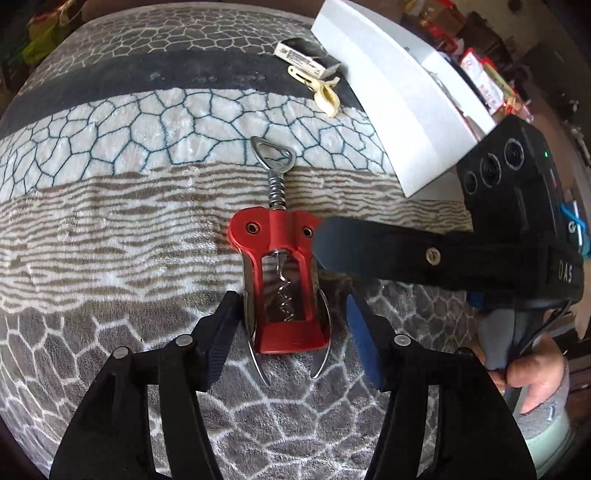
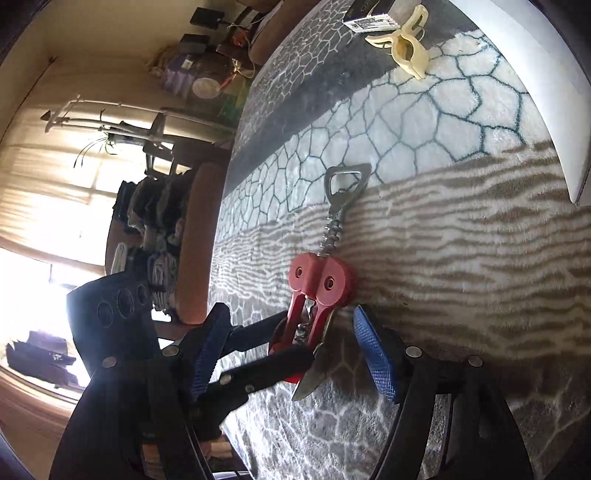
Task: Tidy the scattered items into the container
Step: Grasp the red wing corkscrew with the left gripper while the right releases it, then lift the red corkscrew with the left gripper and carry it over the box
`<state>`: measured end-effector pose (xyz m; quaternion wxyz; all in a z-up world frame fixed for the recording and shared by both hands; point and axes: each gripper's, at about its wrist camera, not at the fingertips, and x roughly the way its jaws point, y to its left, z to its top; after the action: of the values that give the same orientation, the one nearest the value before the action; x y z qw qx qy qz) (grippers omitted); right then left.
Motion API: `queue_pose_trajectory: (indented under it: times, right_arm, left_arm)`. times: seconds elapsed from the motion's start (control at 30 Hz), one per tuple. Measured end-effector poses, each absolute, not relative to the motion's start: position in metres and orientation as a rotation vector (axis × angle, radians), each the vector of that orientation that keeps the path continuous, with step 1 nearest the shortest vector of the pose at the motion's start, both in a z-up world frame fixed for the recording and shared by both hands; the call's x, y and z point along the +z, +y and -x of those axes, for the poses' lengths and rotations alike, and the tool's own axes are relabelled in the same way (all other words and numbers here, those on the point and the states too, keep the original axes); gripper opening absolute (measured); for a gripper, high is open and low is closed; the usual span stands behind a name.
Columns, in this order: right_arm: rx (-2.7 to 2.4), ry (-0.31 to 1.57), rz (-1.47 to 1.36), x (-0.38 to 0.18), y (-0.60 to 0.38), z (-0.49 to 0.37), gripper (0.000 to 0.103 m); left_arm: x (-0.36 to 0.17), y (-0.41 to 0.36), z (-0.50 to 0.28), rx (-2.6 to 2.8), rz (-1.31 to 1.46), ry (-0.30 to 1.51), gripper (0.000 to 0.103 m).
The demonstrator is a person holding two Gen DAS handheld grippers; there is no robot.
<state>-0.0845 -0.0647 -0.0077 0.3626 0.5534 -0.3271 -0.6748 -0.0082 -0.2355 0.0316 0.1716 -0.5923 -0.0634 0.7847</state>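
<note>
A red winged corkscrew [image 1: 282,269] with a metal bottle-opener head lies on a patterned blanket [image 1: 110,221]. My left gripper [image 1: 293,339] is open, its fingers on either side of the corkscrew's lower end, not closed on it. My right gripper [image 2: 291,354] is open too and comes in from the side; one of its fingers [image 1: 354,247] lies against the corkscrew's right shoulder. The right wrist view shows the corkscrew [image 2: 317,295] between the right fingers, with the left gripper's fingers [image 2: 258,373] reaching in from the left. The white container [image 1: 388,92] stands at the far right.
A cream clothes peg [image 1: 321,88] and a small dark box with a label [image 1: 306,55] lie beside the container's near wall. The peg [image 2: 402,40] and box [image 2: 369,14] show at the top of the right wrist view. Furniture and clutter stand beyond the blanket's edge.
</note>
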Motion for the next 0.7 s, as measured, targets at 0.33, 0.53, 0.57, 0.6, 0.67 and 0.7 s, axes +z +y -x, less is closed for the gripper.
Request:
queue_pose_trajectory:
  times: [0.33,0.53,0.57,0.6,0.67,0.7]
  right_arm:
    - [-1.619,-0.933,-1.446,-0.015,-0.069,0.084,0.071]
    - [-1.491,-1.104,-1.343,-0.020,-0.058,0.089,0.071]
    - [-1.501,-1.093,-1.352,-0.019,-0.057,0.090,0.071]
    - [-1.546,-1.049,-1.379,-0.019,-0.058,0.091,0.071]
    - [-1.596,-0.982,-1.404,-0.018,-0.060,0.091,0.057]
    - [-1.634,-0.954,-1.412,-0.017,-0.062,0.090,0.052]
  left_arm:
    - [0.023,-0.225,0.011,2.230,1.654,-0.139,0.081]
    - [0.022,-0.256,0.014,2.184,1.631,-0.360,0.053]
    - [0.021,-0.262,0.015,2.178,1.633,-0.395,0.050]
    - [0.020,-0.267,0.015,2.165,1.630,-0.430,0.050]
    - [0.021,-0.270,0.015,2.166,1.627,-0.437,0.050]
    - [0.021,-0.269,0.015,2.176,1.628,-0.422,0.050]
